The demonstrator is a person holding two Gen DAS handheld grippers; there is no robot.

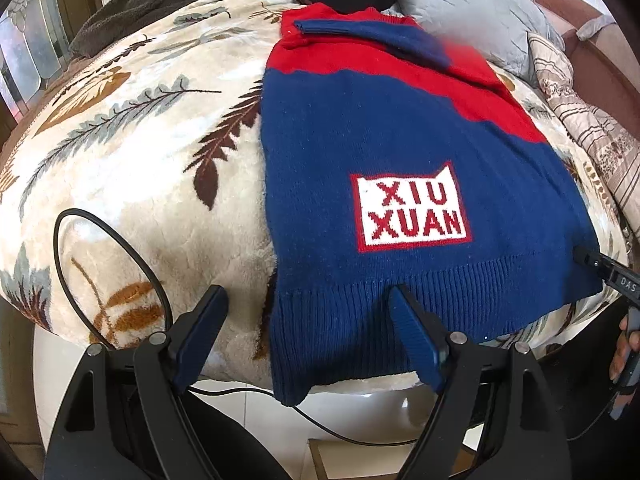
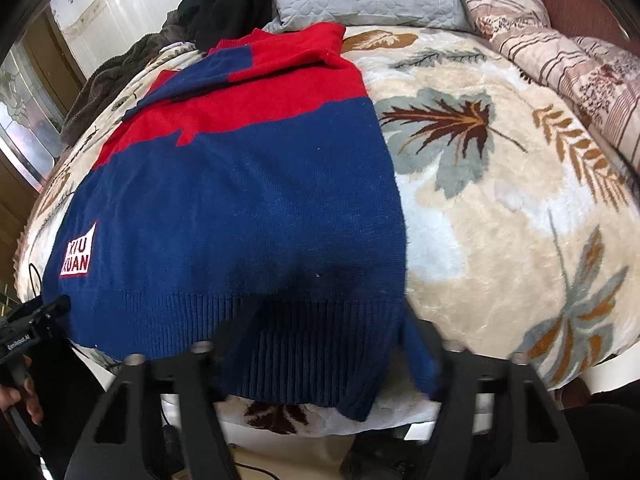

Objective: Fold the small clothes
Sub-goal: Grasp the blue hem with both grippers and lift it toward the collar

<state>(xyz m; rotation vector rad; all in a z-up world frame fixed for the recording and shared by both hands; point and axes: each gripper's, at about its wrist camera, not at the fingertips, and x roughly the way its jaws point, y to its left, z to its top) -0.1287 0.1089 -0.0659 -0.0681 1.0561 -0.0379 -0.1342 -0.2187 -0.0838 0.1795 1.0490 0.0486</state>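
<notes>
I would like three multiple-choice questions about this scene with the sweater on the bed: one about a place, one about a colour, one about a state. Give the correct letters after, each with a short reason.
1. Where does the sweater's ribbed hem lie?
A. At the near edge of the blanket
B. Under the grey pillow
C. On the floor

2. What colour are the letters on the white patch?
A. Blue
B. Red
C. Black

3. How does the left gripper stand?
A. Shut on the hem
B. Shut on the black cable
C. Open

Answers:
1 A, the hem hangs over the near blanket edge.
2 B, XIU XUAN is knitted in red.
3 C, its two fingers are wide apart, one over the hem, one over the blanket.
</notes>
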